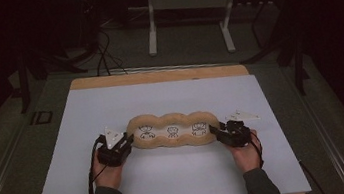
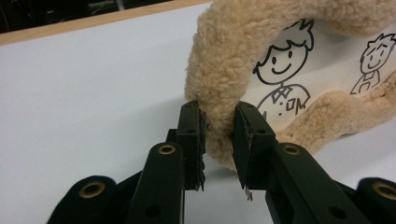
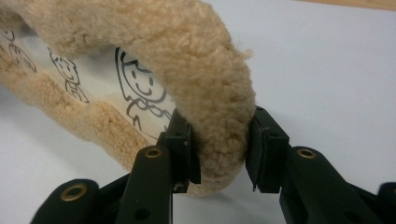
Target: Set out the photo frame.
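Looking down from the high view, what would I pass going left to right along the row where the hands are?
Left hand → left gripper clamped on the fluffy rim → fluffy tan tray with three cartoon figures → right gripper clamped on the opposite rim → right hand, all on the white table mat.

The room is dim. A white mat (image 1: 111, 110) covers a wooden table (image 1: 157, 75). Beyond stands a white-legged desk frame (image 1: 190, 19), with cables (image 1: 104, 55) on grey floor (image 1: 179, 50).
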A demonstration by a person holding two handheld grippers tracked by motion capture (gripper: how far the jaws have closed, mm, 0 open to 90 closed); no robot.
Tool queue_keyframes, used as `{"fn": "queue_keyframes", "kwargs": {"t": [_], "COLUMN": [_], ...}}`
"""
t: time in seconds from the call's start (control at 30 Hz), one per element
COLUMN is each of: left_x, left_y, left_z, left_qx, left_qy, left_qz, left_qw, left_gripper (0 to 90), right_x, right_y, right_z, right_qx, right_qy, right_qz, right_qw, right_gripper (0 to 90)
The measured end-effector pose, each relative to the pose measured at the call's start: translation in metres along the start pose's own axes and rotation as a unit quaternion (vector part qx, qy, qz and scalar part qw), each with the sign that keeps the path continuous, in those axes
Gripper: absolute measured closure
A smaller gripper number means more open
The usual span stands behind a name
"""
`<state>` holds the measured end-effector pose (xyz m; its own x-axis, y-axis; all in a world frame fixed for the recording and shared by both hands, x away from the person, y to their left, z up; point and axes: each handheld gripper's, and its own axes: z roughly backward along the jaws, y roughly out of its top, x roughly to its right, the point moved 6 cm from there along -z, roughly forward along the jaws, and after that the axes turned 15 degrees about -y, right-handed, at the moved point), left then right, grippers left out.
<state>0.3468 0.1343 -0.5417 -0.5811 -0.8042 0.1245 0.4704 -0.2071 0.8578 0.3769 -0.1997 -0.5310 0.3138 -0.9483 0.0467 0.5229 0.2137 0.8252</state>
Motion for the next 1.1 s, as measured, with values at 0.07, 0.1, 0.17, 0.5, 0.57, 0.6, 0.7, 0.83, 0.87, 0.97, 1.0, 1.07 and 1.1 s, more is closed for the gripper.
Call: {"fn": "queue_keyframes", "kwargs": {"t": [0.07,0.1,0.17,0.5,0.57,0.6,0.7,0.83,0.87,0.97,1.0,1.07,1.1], "left_x": [-0.001,0.000,0.000,-0.001,-0.004,-0.006,-0.011,-0.021,-0.024,-0.031,-0.033,-0.037,-0.037], "left_y": [-0.001,-0.001,-0.002,-0.007,-0.007,-0.007,-0.006,-0.006,-0.006,-0.007,-0.007,-0.008,-0.008], "left_z": [0.000,0.001,0.002,0.012,0.017,0.022,0.031,0.042,0.045,0.051,0.053,0.056,0.056], "left_qx": [-0.003,-0.003,-0.004,-0.014,-0.006,0.000,0.015,0.021,0.022,0.019,0.017,0.014,0.014], "left_qy": [-0.005,-0.008,-0.010,-0.030,-0.030,-0.031,-0.028,-0.018,-0.016,-0.005,-0.002,0.009,0.009], "left_qz": [0.006,0.010,0.013,0.041,0.049,0.055,0.066,0.077,0.082,0.084,0.085,0.087,0.087], "left_qw": [1.0000,0.9999,0.9999,0.9986,0.9983,0.9980,0.9973,0.9966,0.9962,0.9962,0.9962,0.9960,0.9960], "left_gripper": [74.6,74.8,75.1,58.9,54.4,51.0,48.8,48.3,48.3,47.6,47.3,46.8,46.9], "right_x": [0.000,0.000,0.001,0.005,0.007,0.009,0.014,0.021,0.022,0.027,0.029,0.032,0.033], "right_y": [-0.001,-0.002,-0.002,-0.004,-0.003,-0.003,-0.002,0.000,0.000,-0.001,-0.001,-0.002,-0.003], "right_z": [-0.002,-0.002,-0.003,0.000,0.003,0.006,0.013,0.019,0.020,0.023,0.024,0.025,0.025], "right_qx": [-0.007,-0.005,-0.006,-0.011,-0.005,-0.002,0.005,0.007,0.008,0.004,0.000,-0.005,-0.008], "right_qy": [0.006,0.007,0.011,0.037,0.033,0.035,0.039,0.038,0.038,0.041,0.042,0.043,0.044], "right_qz": [-0.002,-0.005,-0.007,-0.027,-0.023,-0.026,-0.029,-0.033,-0.033,-0.034,-0.034,-0.030,-0.028], "right_qw": [1.0000,0.9999,0.9999,0.9989,0.9992,0.9990,0.9988,0.9987,0.9987,0.9986,0.9985,0.9986,0.9986], "right_gripper": [65.1,65.0,64.9,46.0,41.3,39.9,37.2,35.8,35.6,35.0,35.0,34.1,33.3]}}
